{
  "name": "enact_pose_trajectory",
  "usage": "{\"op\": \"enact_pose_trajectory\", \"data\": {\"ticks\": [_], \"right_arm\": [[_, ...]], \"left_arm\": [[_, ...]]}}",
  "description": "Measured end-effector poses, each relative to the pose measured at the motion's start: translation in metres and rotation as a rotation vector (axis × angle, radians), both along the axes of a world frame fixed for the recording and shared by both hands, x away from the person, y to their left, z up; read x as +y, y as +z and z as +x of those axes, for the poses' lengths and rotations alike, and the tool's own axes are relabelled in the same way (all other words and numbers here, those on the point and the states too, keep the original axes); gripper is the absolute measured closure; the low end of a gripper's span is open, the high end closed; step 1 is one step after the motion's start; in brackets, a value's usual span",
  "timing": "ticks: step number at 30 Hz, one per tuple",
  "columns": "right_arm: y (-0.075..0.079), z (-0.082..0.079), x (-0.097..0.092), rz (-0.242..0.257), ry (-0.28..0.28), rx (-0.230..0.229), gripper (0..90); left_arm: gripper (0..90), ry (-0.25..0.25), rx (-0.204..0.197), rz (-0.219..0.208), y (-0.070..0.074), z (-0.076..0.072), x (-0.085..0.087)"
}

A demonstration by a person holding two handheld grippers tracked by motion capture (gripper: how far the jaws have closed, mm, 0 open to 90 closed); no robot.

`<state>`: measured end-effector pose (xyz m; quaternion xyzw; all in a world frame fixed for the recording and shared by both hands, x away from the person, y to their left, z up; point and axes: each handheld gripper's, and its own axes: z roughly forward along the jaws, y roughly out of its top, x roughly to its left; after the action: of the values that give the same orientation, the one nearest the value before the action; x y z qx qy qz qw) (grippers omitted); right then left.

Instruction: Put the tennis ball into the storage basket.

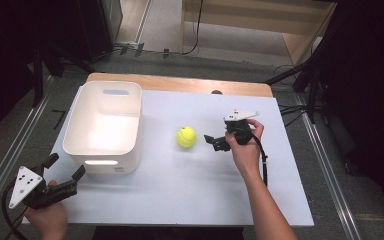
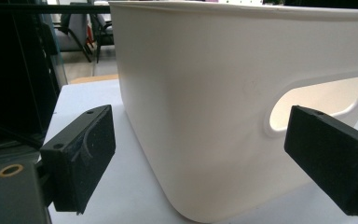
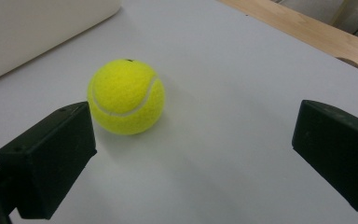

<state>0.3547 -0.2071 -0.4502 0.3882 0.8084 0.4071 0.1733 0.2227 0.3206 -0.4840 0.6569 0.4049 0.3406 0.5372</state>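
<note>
Jaws spread wide, the right gripper (image 1: 212,141) is lining up just right of the tennis ball (image 1: 186,136) for a grasp; the left gripper (image 1: 66,174), also spread, is waiting well left of the ball, beside the white bin (image 1: 75,131).

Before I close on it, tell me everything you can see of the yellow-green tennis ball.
The yellow-green felt tennis ball is round and fuzzy, with a curved white seam across its face and a small dark mark near its top. It rests alone on the pale table sheet, casting a soft shadow. It lies right of the white plastic bin and apart from it. The right gripper points at it with jaws wide open, not touching it.
</note>
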Motion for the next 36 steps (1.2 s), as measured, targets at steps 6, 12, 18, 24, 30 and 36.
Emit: {"op": "enact_pose_trajectory", "data": {"ticks": [6,12,18,24,30,36], "right_arm": [[0.001,0.005,0.005,-0.013,0.012,0.016,0.0],[0.001,0.010,0.011,-0.025,0.024,0.023,0.0],[-0.002,0.015,0.018,-0.036,0.034,0.050,0.0],[-0.006,0.021,0.025,-0.058,0.067,0.062,0.0],[-0.005,0.025,0.032,-0.064,0.084,0.072,0.0],[-0.001,0.033,0.040,-0.087,0.113,0.094,0.0]], "left_arm": [[8.6,-0.003,-0.001,-0.021,0.000,0.001,0.001],[8.6,-0.001,0.000,-0.015,0.000,0.001,0.000],[8.6,-0.005,0.002,-0.017,0.000,0.001,0.001],[8.5,-0.005,0.004,-0.012,0.000,0.001,0.001],[8.6,-0.007,0.002,-0.018,0.000,0.001,0.001],[8.5,-0.008,0.005,-0.015,0.000,0.001,0.001]]}}
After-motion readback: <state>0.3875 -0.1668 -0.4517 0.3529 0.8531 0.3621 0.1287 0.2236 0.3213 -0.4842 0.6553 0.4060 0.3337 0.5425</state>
